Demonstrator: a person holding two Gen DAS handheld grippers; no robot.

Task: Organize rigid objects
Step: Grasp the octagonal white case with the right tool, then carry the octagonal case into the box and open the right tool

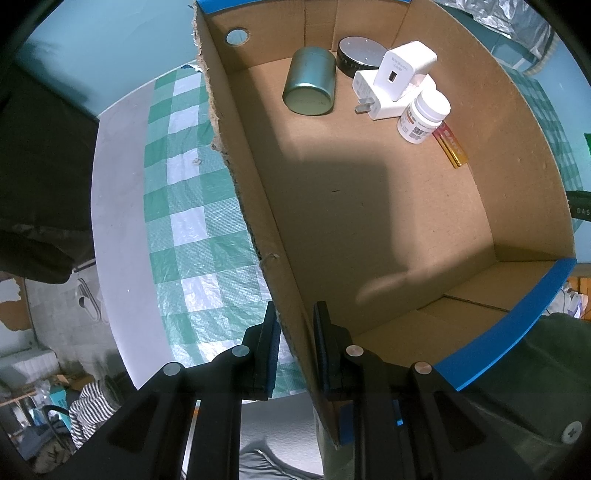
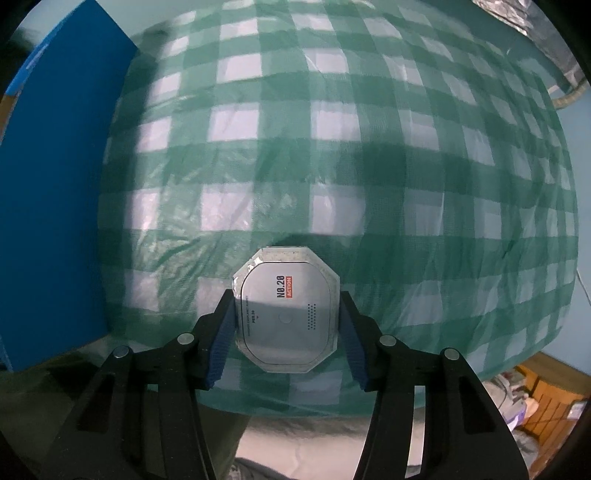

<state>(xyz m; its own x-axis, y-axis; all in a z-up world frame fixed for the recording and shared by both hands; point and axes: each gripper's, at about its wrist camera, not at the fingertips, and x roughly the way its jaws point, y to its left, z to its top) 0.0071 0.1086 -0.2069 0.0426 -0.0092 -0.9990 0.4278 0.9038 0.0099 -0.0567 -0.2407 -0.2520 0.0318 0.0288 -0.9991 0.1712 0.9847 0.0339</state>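
A green-and-white checked plastic cloth (image 2: 332,155) covers the bench, wrinkled and catching pale glare on its white squares. At the left of the left wrist view a bare grey strip of bench (image 1: 118,206) shows beside the cloth. The wall (image 1: 107,48) behind is teal. Crinkled silver foil (image 1: 517,22) sits in the upper right. Lower left, a striped fabric (image 1: 88,410) lies among floor clutter; a wooden crate (image 2: 550,402) shows lower right
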